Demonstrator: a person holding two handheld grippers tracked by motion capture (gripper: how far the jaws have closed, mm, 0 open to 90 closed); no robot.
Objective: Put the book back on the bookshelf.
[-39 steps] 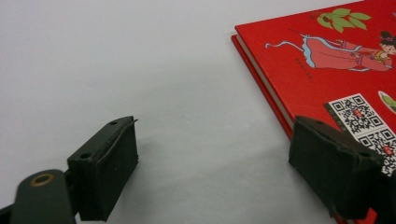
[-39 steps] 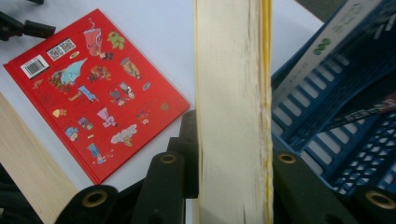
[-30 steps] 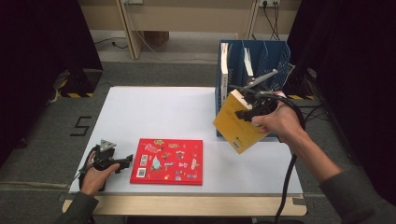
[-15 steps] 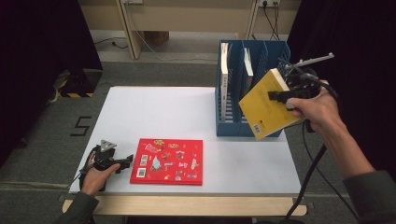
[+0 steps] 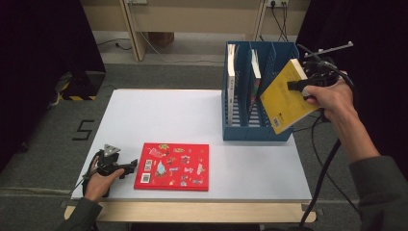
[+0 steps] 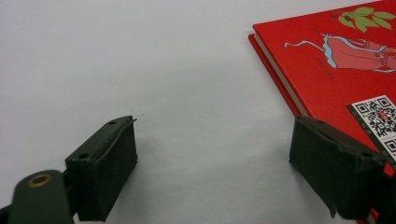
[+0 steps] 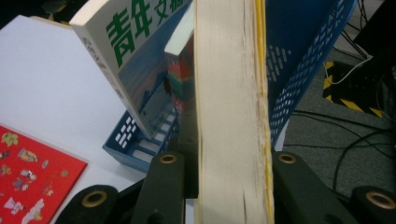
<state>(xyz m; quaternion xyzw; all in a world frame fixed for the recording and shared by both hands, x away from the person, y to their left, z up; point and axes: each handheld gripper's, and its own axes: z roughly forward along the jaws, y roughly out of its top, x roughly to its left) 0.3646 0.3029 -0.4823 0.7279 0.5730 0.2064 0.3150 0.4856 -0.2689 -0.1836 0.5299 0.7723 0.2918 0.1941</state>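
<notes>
Right gripper point(image 7: 229, 186) view: my jaws are clamped on a yellow-covered book point(image 7: 231, 116), its page edge facing me and rising straight up between them. Just behind it sits the blue file rack point(image 7: 303, 70), with a white book point(image 7: 126, 51) leaning in it up and left of the jaws, a second one right beside that. The red book point(image 7: 32, 172) lies flat on the white table point(image 7: 42, 79), far left of the jaws.

Red book point(image 6: 336, 70) cut off by the left gripper view's right edge; yellow book point(image 7: 231, 116) hides the file rack's point(image 7: 299, 70) middle.
</notes>
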